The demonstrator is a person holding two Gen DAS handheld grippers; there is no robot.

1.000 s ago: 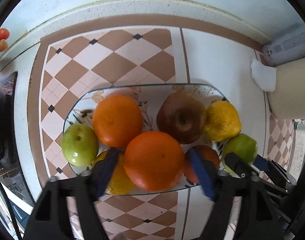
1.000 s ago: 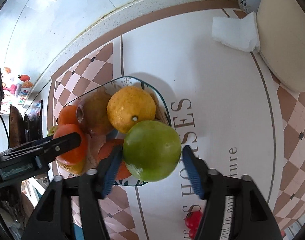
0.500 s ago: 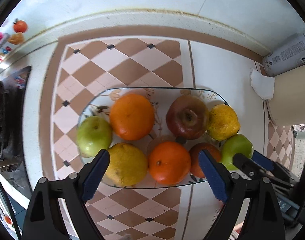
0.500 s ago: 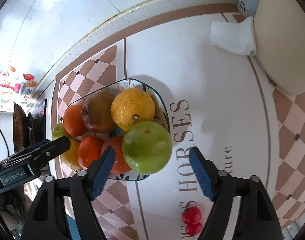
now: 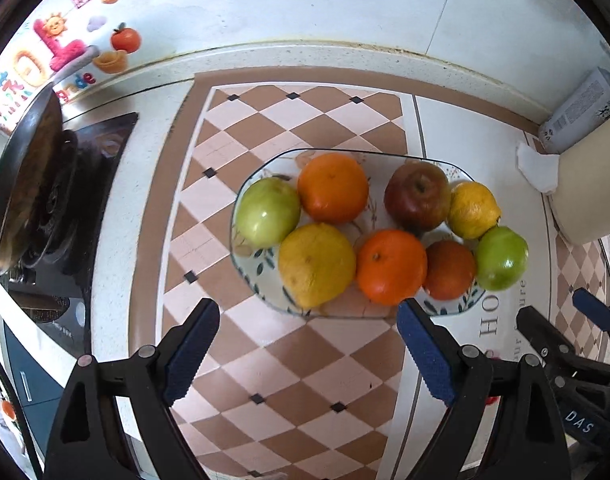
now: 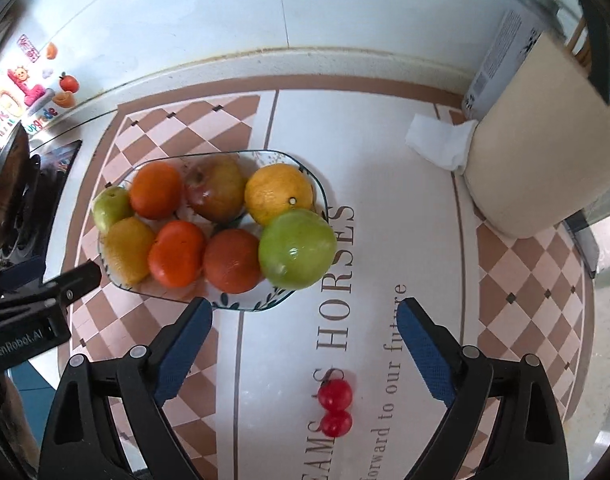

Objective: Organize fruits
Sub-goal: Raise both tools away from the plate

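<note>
A: Biggest first. Tabletop (image 5: 305, 364) with a checkered mat, wall behind. Left wrist view shows the stove (image 5: 61, 216) with a pan (image 5: 21, 184) at far left in full; right wrist view only catches its edge.

B: The beige board (image 6: 545, 140) leaning at the right is much fuller in the right wrist view, with a carton (image 6: 501, 60) behind it and a white tissue (image 6: 437, 140) at its foot.

A: Plate (image 5: 261, 276) sits mid-tabletop holding all eight fruits: two oranges, red apple (image 5: 417, 196), two lemons, a darker orange, two green apples.

B: Right-end green apple (image 6: 297, 248) is at the plate's edge, touching the lemon (image 6: 279, 196).

A: Left gripper (image 5: 305, 352), fingers spread wide, empty, hanging just short of the plate's near rim.

B: Right gripper (image 6: 303, 348) same, spread wide, holding nothing, over the printed lettering beside the plate.

A: Only in the right wrist view: two cherry tomatoes (image 6: 335, 406), touching each other, off the plate, on the tabletop between the right fingers.

B: Each view catches the other gripper at its edge.
</note>
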